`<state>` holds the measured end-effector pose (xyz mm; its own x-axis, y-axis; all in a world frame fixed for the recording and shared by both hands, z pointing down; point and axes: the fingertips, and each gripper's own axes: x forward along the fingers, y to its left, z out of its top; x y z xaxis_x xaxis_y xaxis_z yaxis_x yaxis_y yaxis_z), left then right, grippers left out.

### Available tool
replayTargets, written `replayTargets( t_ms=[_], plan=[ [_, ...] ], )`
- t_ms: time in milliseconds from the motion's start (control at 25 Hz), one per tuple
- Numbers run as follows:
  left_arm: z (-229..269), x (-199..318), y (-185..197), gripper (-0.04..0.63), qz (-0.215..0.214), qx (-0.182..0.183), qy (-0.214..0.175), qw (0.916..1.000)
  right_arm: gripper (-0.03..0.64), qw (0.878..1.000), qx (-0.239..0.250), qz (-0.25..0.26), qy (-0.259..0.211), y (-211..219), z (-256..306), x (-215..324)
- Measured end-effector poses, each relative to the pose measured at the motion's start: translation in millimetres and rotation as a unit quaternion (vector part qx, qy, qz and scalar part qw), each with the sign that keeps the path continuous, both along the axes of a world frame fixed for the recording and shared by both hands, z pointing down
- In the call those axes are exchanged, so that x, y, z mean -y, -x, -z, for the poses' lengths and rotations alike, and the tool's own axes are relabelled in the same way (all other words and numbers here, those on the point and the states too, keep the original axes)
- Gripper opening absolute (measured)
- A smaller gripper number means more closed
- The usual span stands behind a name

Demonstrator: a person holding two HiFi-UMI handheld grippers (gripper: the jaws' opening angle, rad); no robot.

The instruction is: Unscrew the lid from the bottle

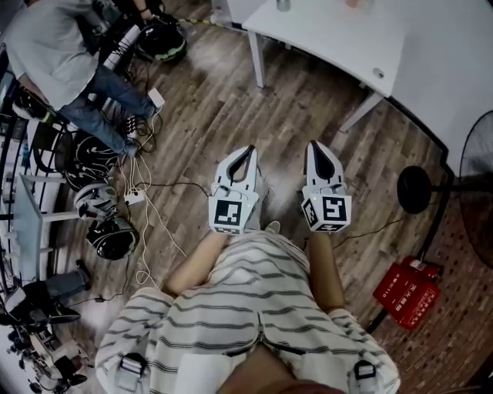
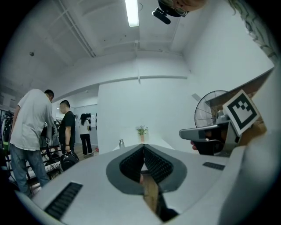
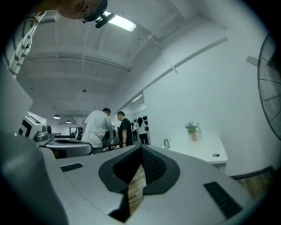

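We hold the left claw (image 1: 248, 151) and right claw (image 1: 313, 146) level, both closed and empty, bottle (image 3: 167, 143) away on the worktop (image 1: 339, 38).

Loose white top (image 1: 258, 288) with thin dark stripes; the left gripper (image 1: 246, 151) and right gripper (image 1: 315, 146) are white, black-padded (each bears a square-marker cube (image 1: 229, 215)).

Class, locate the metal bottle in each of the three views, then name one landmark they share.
Head view: bottle at the top edge, on the white table.
Left gripper view: bottle left of centre, on the table.
Right gripper view: bottle right of centre, on the table.
Shared landmark: the white table.
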<state>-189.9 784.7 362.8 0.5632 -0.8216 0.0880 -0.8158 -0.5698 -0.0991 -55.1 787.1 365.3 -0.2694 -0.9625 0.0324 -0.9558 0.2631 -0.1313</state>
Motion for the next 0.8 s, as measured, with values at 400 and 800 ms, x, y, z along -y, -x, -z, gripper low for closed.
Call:
replayTargets(
  t_ms=[400,800],
  plan=[
    [-2,137,-19,0.002,0.009,-0.015,-0.008,0.9998,0.011,0.999,-0.029,0.016,-0.005,-12,7,137],
    [27,298,-24,0.002,0.004,-0.027,-0.012,0.9996,0.011,0.999,-0.037,0.004,-0.011,-19,38,297]
  ],
)
